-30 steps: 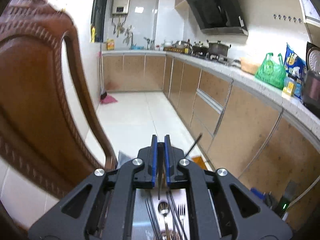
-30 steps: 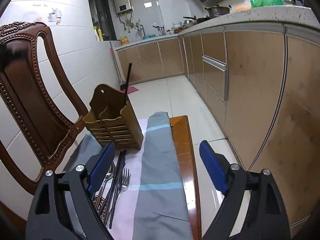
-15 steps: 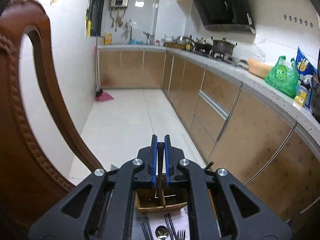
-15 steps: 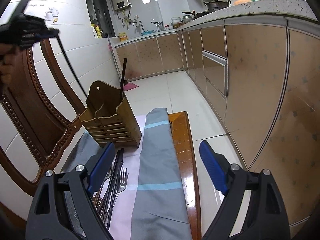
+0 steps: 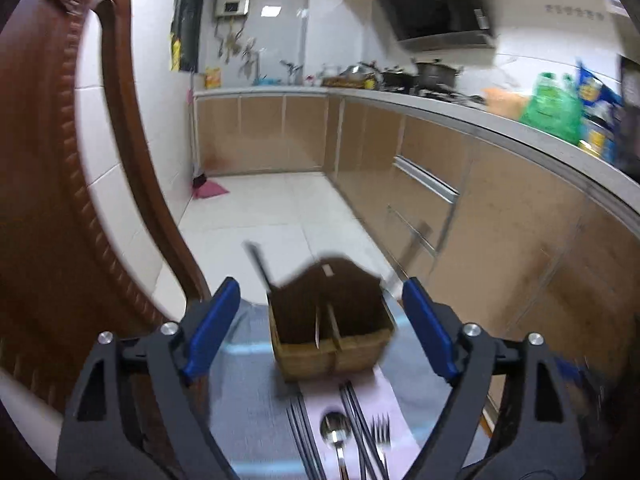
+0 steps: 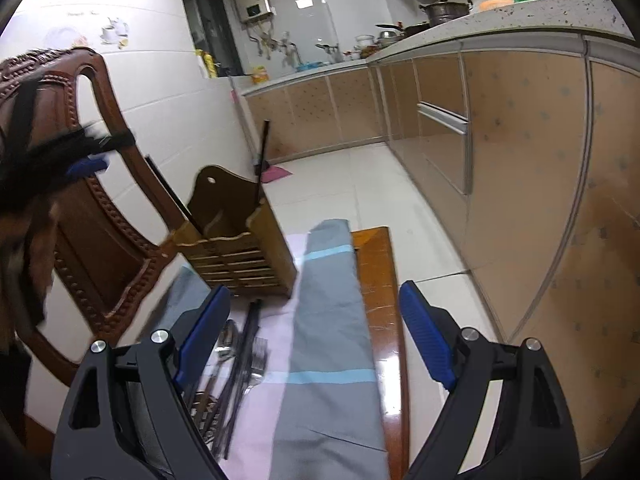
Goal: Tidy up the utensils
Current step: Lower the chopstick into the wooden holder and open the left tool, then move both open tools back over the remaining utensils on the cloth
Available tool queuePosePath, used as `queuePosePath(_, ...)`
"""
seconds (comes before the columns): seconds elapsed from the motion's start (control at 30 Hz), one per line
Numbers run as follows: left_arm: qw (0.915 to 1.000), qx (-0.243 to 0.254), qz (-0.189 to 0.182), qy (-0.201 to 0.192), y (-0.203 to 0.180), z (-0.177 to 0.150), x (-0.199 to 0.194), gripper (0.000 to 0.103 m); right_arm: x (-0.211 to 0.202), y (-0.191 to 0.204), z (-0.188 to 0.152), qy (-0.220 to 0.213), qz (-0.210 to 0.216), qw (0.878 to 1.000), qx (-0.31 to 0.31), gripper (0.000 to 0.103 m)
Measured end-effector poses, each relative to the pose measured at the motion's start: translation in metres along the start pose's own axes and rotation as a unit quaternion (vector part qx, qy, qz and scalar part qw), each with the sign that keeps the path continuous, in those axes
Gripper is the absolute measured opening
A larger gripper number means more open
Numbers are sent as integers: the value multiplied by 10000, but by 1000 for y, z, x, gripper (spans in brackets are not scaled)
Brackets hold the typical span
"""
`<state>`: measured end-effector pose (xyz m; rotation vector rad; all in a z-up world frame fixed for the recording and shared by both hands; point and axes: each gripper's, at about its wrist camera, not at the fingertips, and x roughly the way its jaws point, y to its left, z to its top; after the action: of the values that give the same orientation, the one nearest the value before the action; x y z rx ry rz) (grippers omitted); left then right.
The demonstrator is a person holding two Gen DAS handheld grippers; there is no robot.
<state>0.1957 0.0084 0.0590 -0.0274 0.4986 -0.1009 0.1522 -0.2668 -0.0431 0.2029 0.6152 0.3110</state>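
Observation:
A wooden utensil holder stands on the cloth-covered table. Two black chopsticks lean in it, one in the left compartment and one in the right. My left gripper is open and empty above the holder; it also shows blurred at the left of the right wrist view. Loose chopsticks, a spoon and forks lie on the cloth in front of the holder. My right gripper is open and empty over the cloth.
A carved wooden chair stands left of the table. A grey and pink cloth covers the table, whose bare wooden edge shows at right. Kitchen cabinets run along the right, across a tiled floor.
My left gripper was shut on a black chopstick, carried it over the holder, and has opened; the chopstick now leans in the holder's left compartment. The right gripper has barely moved.

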Motion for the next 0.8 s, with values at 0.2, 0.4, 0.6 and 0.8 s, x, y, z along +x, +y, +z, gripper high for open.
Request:
queuePosePath(0.2,9993,226,45,309,-22,-83,-36,87,1,5,-5,190,335,9992,-77,84)
queuePosePath(0.4,9971,474,119,585,-26,-143,-32,87,-2,5,-16,426,711,9964,-182,84)
queuePosePath(0.6,9967,290,32,754,-13,-152,-34,86,-14,8,-19,492,876,9943,-348,84)
queuePosePath(0.8,9957,27,-6,925,-7,-153,-34,86,-16,19,-24,617,892,9927,-535,84)
